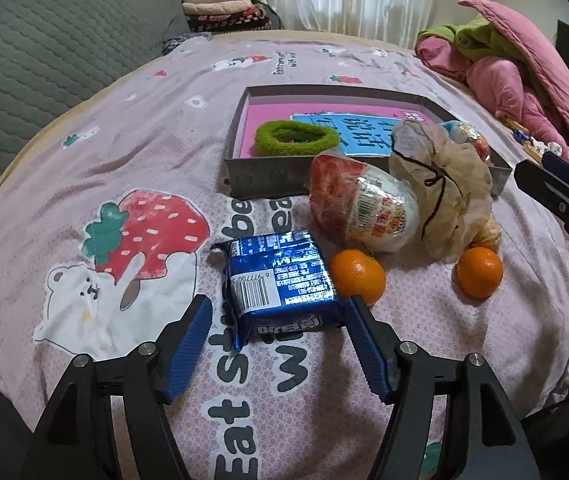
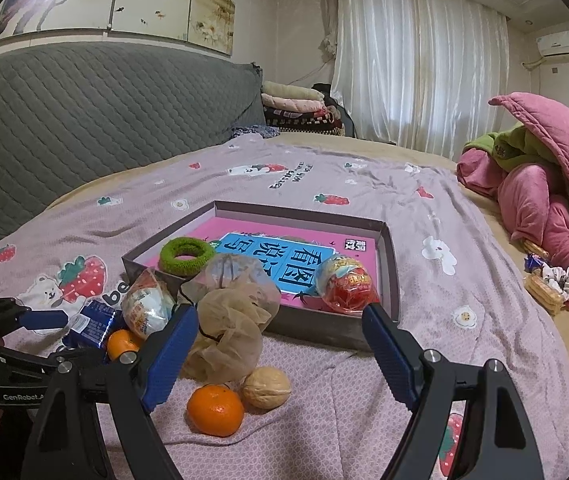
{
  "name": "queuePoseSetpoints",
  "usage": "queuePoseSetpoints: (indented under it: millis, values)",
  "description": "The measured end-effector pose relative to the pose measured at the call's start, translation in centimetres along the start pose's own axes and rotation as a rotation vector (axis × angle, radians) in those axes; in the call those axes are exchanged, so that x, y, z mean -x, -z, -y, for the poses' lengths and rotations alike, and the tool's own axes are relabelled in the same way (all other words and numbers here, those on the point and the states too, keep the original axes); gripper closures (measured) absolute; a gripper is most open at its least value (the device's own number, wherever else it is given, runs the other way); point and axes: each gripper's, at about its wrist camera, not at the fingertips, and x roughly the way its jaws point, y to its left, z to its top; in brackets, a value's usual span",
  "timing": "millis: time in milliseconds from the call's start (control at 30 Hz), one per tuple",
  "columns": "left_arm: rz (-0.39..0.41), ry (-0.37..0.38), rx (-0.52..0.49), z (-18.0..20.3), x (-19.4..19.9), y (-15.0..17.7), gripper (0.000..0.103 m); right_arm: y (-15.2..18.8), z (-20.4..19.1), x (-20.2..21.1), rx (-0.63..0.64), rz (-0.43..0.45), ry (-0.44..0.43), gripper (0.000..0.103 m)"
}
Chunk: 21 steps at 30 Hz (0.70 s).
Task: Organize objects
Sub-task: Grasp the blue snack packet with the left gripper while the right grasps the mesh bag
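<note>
Blue snack packet sits between left gripper's spread fingers.

Two oranges, two wrapped egg toys, one walnut. One blue snack pack, one mesh pouch, one green hair tie, one box.

Between the ribbed blue pads lies a glossy foil snack pack. Beyond it sit a sheer mesh pouch and a matt cardboard box, on the soft cloth bedsheet.
</note>
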Motion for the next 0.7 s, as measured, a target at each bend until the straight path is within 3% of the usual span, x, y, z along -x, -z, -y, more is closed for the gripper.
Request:
queuePoseSetpoints:
  millis: [700]
  values:
    - [0.019, -0.037, 0.081, -0.7, -1.1, -1.4, 0.03, 0.4, -1.4, -5.6, -0.038, -0.132, -0.071, 0.019]
